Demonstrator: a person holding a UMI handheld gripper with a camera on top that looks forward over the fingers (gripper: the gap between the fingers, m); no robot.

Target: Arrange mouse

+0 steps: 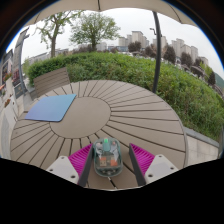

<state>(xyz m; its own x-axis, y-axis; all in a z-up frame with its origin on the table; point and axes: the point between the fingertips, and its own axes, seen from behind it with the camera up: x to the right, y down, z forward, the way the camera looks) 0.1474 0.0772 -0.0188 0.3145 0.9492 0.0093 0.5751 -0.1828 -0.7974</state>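
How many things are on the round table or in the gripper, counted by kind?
Mouse pad: 1, blue, lying on the table
Mouse: 1, between the fingers of the hand-held gripper, which press on it
Total: 2

One camera rides the hand-held gripper (107,160), looking forward, low over the round table (110,110).

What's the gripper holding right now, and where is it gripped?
The gripper holds the mouse, a pad pressed on each of its sides, above the table.
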